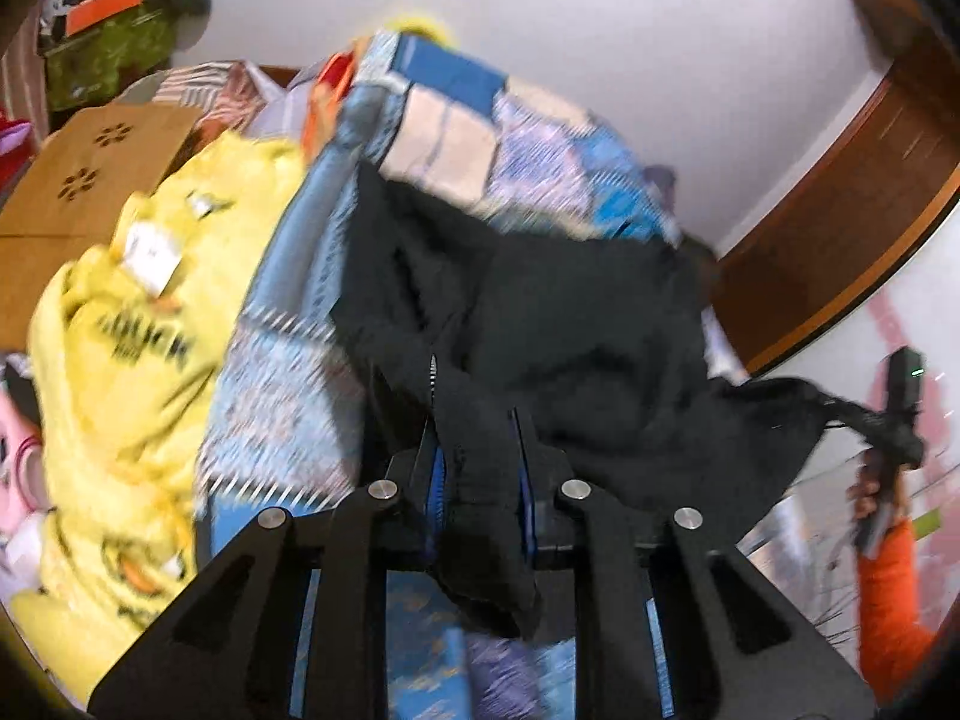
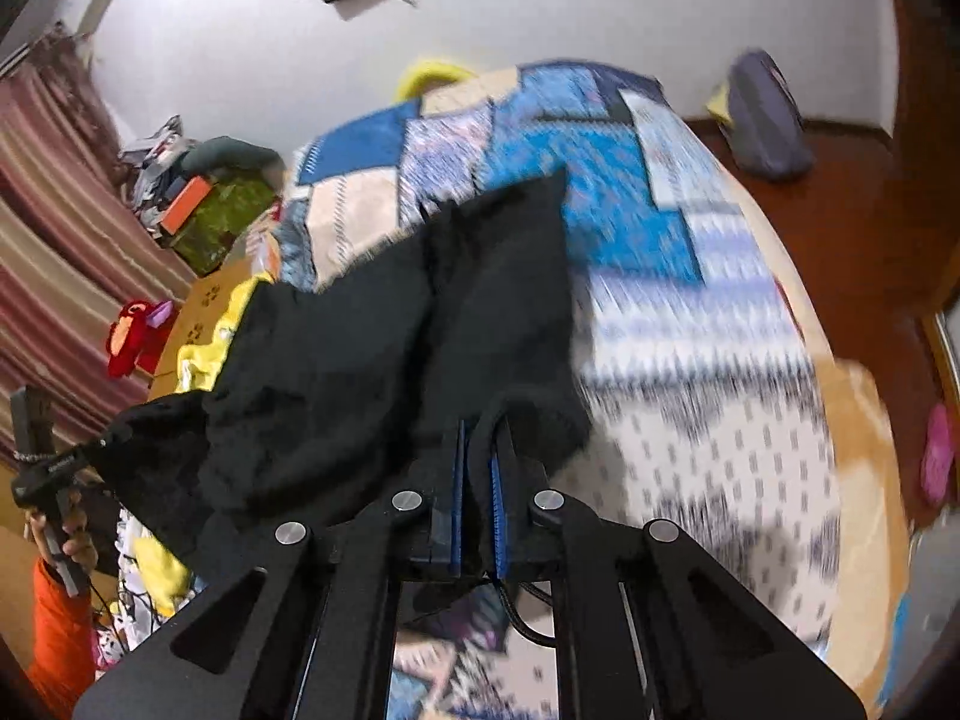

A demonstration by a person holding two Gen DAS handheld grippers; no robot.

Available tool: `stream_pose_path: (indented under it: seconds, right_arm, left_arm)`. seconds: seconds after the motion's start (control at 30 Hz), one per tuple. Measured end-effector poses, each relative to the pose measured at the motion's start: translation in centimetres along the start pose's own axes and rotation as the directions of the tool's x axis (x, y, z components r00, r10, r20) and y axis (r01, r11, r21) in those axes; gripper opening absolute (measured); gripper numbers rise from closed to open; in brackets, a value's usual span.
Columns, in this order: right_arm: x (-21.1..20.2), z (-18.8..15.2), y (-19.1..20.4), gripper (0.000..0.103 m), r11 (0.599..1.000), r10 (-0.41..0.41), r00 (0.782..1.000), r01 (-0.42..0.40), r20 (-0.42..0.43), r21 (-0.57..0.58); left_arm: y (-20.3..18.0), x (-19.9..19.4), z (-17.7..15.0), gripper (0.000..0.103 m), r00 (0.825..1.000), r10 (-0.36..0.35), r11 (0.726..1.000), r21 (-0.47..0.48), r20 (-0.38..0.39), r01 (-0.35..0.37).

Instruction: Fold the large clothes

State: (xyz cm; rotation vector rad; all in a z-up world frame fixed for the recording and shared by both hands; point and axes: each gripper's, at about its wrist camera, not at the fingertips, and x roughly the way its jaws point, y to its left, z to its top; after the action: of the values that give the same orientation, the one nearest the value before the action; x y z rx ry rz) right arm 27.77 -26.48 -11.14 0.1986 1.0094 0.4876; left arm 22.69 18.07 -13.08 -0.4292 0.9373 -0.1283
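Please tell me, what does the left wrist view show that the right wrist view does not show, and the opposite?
Only the left wrist view shows the printed front of the yellow garment with its paper tag, and the zipper of the black garment.

Only the right wrist view shows the red plush toy, the striped curtain and the grey bag by the wall.

Both show the black garment stretched between the left gripper and right gripper, each shut on it, above the blue patchwork quilt.

Both tools (image 1: 477, 468) (image 2: 477, 468) clamped tight
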Motion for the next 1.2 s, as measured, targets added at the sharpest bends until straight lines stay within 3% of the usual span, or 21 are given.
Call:
stream_pose_path:
  seconds: [0.17, 0.33, 0.53, 0.67, 0.77, 0.97, 1.07, 1.13, 1.2]
  right_arm:
    - [2.0, 5.6, 0.4, 0.006, 0.999, -0.031, 0.999, 0.032, 0.036, -0.023]
    - [4.5, 9.6, -1.1, 0.006, 0.998, -0.053, 0.997, 0.051, 0.052, 0.027]
    - [11.8, 13.2, -5.1, 0.006, 0.988, -0.067, 0.998, 0.067, -0.005, 0.139]
    - [16.5, 14.0, -6.9, 0.006, 0.982, -0.088, 0.994, 0.096, -0.057, 0.164]
    - [19.3, 14.1, -7.8, 0.006, 0.979, -0.087, 0.991, 0.103, -0.098, 0.177]
    - [19.7, 13.7, -7.5, 0.006, 0.988, -0.114, 0.988, 0.123, -0.1, 0.092]
    - [18.5, 13.9, -6.8, 0.01, 0.982, -0.175, 0.973, 0.183, -0.148, 0.042]
    - [17.4, 14.1, -6.5, 0.019, 0.97, -0.24, 0.956, 0.244, -0.169, 0.002]
    - [15.1, 14.2, -5.3, 0.028, 0.945, -0.325, 0.938, 0.318, -0.121, -0.07]
  left_arm:
    - [0.5, 0.2, 4.8, 0.017, 0.998, -0.057, 0.996, -0.07, 0.039, 0.06]
    - [4.1, 2.6, 9.6, 0.016, 0.996, -0.077, 0.979, -0.185, 0.051, 0.085]
    - [10.4, 9.9, 14.1, 0.016, 0.999, -0.029, 0.938, -0.346, 0.027, 0.036]
    - [14.2, 15.4, 14.6, 0.016, 1.0, -0.006, 0.905, -0.425, -0.014, -0.001]
    - [15.5, 18.7, 14.5, 0.016, 0.999, 0.007, 0.9, -0.434, -0.047, -0.027]
    - [14.9, 22.4, 14.0, 0.016, 0.995, 0.04, 0.934, -0.351, -0.09, -0.069]
    - [14.4, 21.5, 14.0, 0.017, 0.994, 0.061, 0.938, -0.336, -0.093, -0.089]
    - [14.2, 20.3, 14.0, 0.018, 0.992, 0.081, 0.939, -0.325, -0.097, -0.109]
    - [14.0, 19.0, 14.2, 0.019, 0.991, 0.098, 0.942, -0.312, -0.093, -0.123]
